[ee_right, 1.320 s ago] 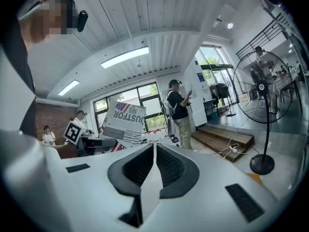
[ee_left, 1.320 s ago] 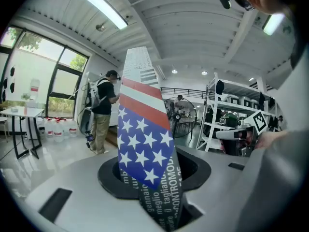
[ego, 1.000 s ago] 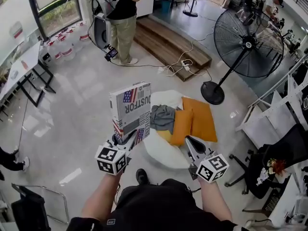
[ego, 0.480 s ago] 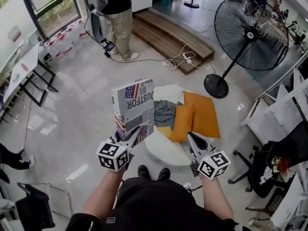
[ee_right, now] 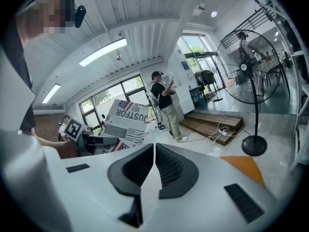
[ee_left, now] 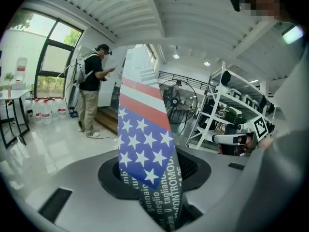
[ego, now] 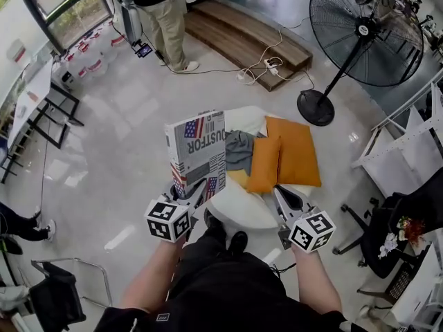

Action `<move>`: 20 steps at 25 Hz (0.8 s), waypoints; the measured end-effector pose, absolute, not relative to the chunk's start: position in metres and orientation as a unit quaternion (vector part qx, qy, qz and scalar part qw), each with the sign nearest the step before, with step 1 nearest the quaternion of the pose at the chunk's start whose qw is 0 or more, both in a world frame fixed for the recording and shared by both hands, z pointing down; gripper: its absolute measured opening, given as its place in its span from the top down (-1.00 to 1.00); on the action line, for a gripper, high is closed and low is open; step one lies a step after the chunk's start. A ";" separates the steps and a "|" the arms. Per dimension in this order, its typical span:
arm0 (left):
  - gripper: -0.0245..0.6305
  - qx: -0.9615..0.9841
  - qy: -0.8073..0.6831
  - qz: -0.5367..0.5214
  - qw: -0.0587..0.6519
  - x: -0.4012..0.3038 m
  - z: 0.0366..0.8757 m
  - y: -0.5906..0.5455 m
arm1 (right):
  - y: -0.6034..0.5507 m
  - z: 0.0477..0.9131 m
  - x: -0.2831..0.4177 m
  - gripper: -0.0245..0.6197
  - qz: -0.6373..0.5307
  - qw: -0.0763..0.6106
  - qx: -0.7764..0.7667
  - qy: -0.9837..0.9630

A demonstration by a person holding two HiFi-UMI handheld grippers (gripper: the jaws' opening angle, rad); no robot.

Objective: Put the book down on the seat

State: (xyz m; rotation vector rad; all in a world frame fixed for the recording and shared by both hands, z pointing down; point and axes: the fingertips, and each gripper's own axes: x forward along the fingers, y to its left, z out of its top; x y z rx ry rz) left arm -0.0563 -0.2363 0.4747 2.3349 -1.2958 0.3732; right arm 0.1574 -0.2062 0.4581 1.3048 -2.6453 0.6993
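Your left gripper (ego: pixel 188 198) pinches the book (ego: pixel 199 147) by its bottom edge. It holds the book upright over the seat's left side, and nothing else supports it. With such a low grip on a tall book, I judge it may pivot between the pads as you tilt it, or slip out and drop to the floor (ego: pixel 118 158) left of the seat.

The seat (ego: pixel 242 209) is rounded and mostly taken up. A grey cloth (ego: pixel 239 151) lies on its far middle and orange cushions (ego: pixel 284 154) cover its right side. Only the near white part is bare. A book set on the cloth or on the curved rim may well slide off.

Your right gripper (ego: pixel 285 198), at the seat's near right, has its jaws pressed together on nothing. It cannot steady the book unless you open it.

The cover reads "DUSTFOR" beside a stars-and-stripes flag. The left gripper view shows small print at the pinched edge: "gennaio", "meglio il tagliando" and "CONTROMOD", which is then cut off. Each gripper's cube carries black-and-white square markers.
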 end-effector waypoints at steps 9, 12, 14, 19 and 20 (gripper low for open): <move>0.39 0.835 -0.452 0.156 0.274 -0.055 0.556 -0.289 | -0.266 0.508 0.132 0.87 0.258 0.104 0.409 -0.869; 0.39 0.828 -0.446 0.168 0.294 -0.057 0.596 -0.309 | -0.287 0.536 0.120 0.87 0.271 0.113 0.401 -0.868; 0.39 0.824 -0.441 0.175 0.310 -0.058 0.623 -0.318 | -0.298 0.556 0.113 0.87 0.280 0.119 0.397 -0.866; 0.39 0.819 -0.411 0.203 0.346 -0.045 0.697 -0.330 | -0.321 0.609 0.108 0.87 0.300 0.126 0.401 -0.857; 0.39 0.818 -0.403 0.210 0.353 -0.041 0.713 -0.329 | -0.323 0.620 0.107 0.87 0.305 0.127 0.402 -0.854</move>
